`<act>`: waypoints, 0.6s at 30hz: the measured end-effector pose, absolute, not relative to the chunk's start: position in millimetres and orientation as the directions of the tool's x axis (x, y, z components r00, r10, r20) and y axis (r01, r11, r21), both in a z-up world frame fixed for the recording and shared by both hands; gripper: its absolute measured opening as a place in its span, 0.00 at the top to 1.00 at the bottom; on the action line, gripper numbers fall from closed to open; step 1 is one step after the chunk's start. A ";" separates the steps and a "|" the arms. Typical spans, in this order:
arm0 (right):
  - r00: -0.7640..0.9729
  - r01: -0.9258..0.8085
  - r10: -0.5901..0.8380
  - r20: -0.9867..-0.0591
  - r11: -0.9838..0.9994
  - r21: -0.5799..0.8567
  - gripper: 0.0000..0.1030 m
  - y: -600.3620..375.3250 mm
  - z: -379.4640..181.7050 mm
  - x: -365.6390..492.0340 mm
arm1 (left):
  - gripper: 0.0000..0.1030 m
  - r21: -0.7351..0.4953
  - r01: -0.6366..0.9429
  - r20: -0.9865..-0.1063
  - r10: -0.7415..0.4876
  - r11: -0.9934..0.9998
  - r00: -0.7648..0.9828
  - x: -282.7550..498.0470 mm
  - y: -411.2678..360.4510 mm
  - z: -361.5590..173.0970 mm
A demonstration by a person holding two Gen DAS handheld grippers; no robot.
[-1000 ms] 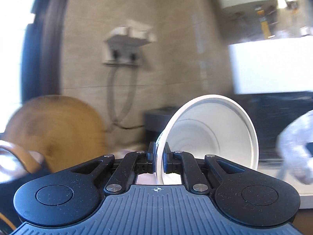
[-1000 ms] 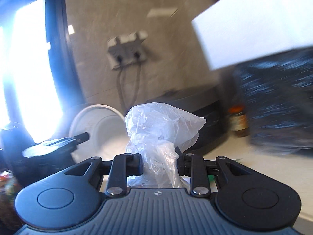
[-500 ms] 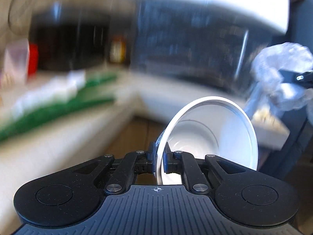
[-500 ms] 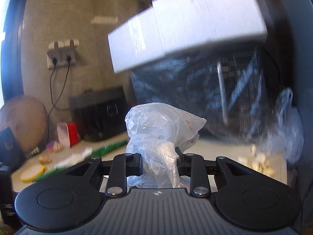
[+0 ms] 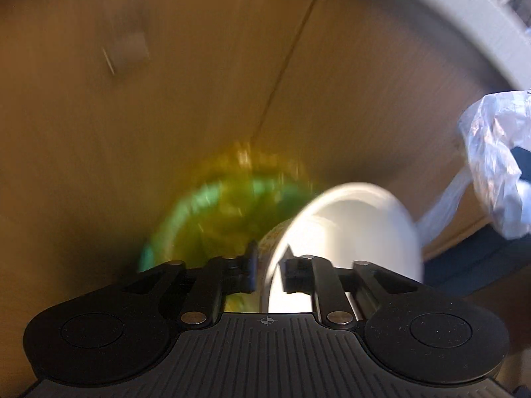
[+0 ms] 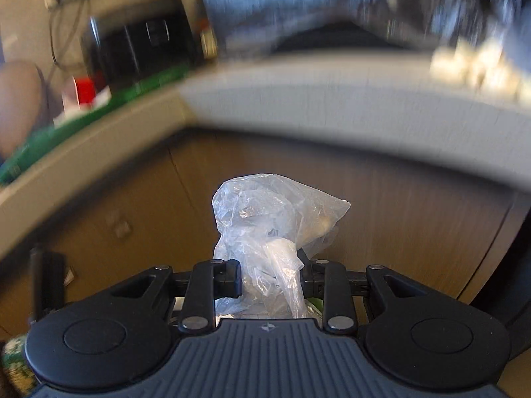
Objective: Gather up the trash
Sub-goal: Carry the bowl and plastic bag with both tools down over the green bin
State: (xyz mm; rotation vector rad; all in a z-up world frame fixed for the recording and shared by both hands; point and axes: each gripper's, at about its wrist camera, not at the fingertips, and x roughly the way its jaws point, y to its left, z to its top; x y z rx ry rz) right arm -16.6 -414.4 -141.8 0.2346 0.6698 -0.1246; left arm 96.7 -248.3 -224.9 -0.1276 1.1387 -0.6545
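Observation:
My left gripper (image 5: 268, 272) is shut on the rim of a white paper cup (image 5: 348, 232), whose open mouth faces forward and right. Below and beyond the cup lies a blurred bin with a green-yellow liner (image 5: 219, 219). My right gripper (image 6: 269, 278) is shut on a crumpled clear plastic bag (image 6: 272, 229) that sticks up between its fingers. The same bag also shows at the right edge of the left wrist view (image 5: 497, 165).
Brown wooden cabinet doors (image 6: 398, 225) fill the background below a pale countertop edge (image 6: 298, 99). On the counter stand a black appliance (image 6: 142, 43), a red item (image 6: 84, 88) and green packaging (image 6: 39, 136). Both views are motion-blurred.
Both grippers have swung down from counter height toward the cabinet fronts. The green-lined bin has come into the left wrist view. Both still hold their items.

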 end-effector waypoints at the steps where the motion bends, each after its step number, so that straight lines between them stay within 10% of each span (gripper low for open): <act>1: 0.758 0.191 -0.023 -0.652 0.964 0.188 0.74 -415.6 -154.0 -11.8 | 0.73 -0.430 0.407 -0.810 -0.544 0.806 0.222 100.1 -250.5 -240.7; 18: 0.499 0.226 0.093 -0.862 0.946 0.233 0.73 -407.1 -263.8 34.3 | 0.69 -0.443 0.335 -0.793 -0.538 0.832 0.287 92.3 -216.8 -256.2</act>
